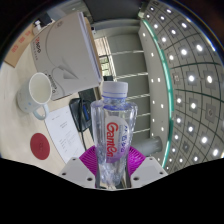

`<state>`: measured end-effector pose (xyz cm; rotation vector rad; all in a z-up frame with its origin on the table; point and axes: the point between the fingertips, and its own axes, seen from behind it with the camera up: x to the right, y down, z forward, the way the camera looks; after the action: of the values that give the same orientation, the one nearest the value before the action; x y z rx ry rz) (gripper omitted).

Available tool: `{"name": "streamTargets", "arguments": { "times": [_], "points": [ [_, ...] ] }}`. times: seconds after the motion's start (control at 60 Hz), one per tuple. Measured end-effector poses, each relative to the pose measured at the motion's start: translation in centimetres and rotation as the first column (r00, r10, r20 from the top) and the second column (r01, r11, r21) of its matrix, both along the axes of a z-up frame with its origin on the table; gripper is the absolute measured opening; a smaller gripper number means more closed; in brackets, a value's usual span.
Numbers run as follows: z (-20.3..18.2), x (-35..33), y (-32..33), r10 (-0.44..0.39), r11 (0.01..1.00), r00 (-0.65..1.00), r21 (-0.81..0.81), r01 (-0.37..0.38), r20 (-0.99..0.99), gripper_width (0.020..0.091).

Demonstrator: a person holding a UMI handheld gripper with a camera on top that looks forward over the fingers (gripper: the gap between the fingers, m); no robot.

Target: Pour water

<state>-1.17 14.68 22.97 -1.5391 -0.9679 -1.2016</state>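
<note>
A clear plastic water bottle (113,130) with a white cap and a red-lettered label stands upright between my fingers, lifted well above the table. My gripper (112,165) is shut on the bottle's lower body, the magenta pads (92,158) pressing on both sides. A white mug (37,91) stands on the table down to the left, beyond the fingers, apart from the bottle. The bottle's base is hidden below the fingers.
A red round coaster (40,146) lies near the table's edge left of the fingers. White papers (62,125) and a dark flat object (88,100) lie behind the bottle. A large white box (62,50) stands further back. A ceiling with lamp dots (185,70) fills the right.
</note>
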Motion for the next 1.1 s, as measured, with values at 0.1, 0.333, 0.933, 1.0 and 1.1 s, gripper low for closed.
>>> {"name": "streamTargets", "arguments": {
  "times": [0.1, 0.333, 0.933, 1.0, 1.1],
  "points": [
    [-1.0, -3.5, 2.2, 0.078, 0.997, 0.969, -0.015, -0.076, 0.235, 0.0347],
    [-3.1, -6.4, 4.8, 0.162, 0.987, 0.771, -0.085, -0.139, 0.616, 0.0348],
    [-0.9, -4.8, 3.6, 0.099, 0.993, 0.994, -0.065, -0.095, 0.05, 0.035],
    [-0.6, -4.8, 2.8, 0.077, 0.993, 0.978, -0.069, -0.092, -0.193, 0.035],
    [-0.1, -5.5, 2.1, 0.064, 0.992, 0.856, -0.061, -0.111, -0.512, 0.0353]
  ]
}}
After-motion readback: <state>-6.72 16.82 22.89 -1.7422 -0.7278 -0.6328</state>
